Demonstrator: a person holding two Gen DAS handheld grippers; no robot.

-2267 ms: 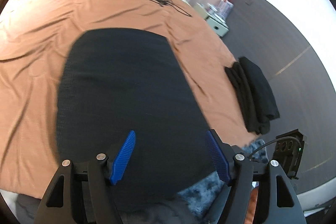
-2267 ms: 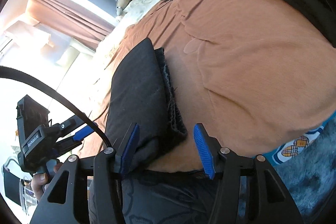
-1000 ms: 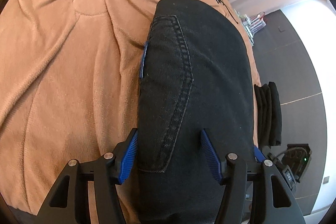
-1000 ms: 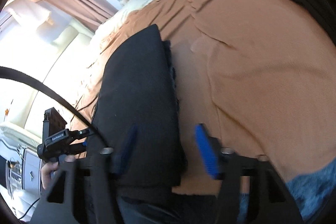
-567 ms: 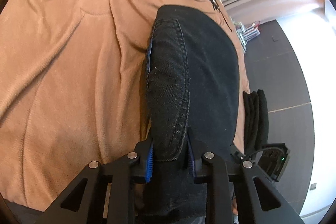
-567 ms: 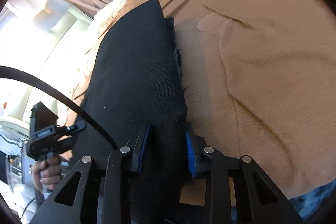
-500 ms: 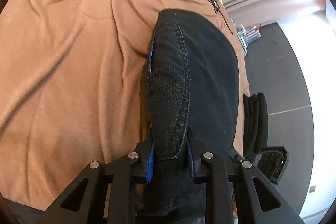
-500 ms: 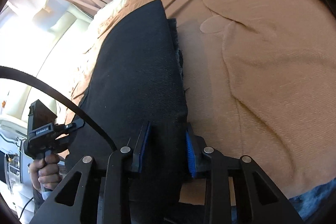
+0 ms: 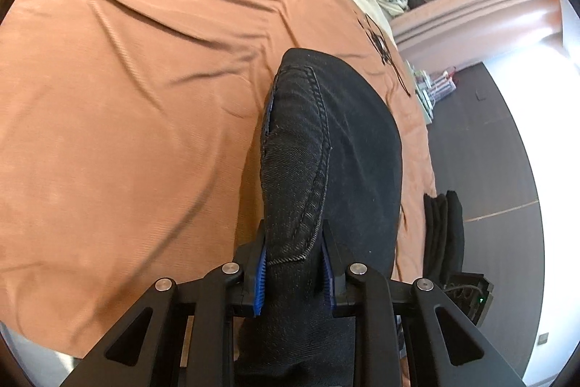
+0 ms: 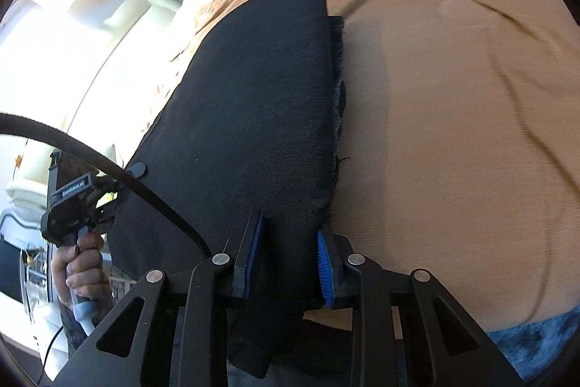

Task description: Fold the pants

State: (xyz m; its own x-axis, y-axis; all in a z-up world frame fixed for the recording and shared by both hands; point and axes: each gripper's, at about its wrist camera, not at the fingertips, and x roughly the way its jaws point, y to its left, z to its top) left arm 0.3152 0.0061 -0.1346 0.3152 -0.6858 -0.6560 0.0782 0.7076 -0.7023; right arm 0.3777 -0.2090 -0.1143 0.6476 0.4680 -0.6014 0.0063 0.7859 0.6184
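- left gripper (image 9: 293, 263) pinches the near pocket-side corner of the black pants (image 9: 326, 147); right gripper (image 10: 286, 256) pinches the opposite near corner
- pants lie on the orange bedspread (image 9: 127, 97) — long axis runs straight away from both grippers
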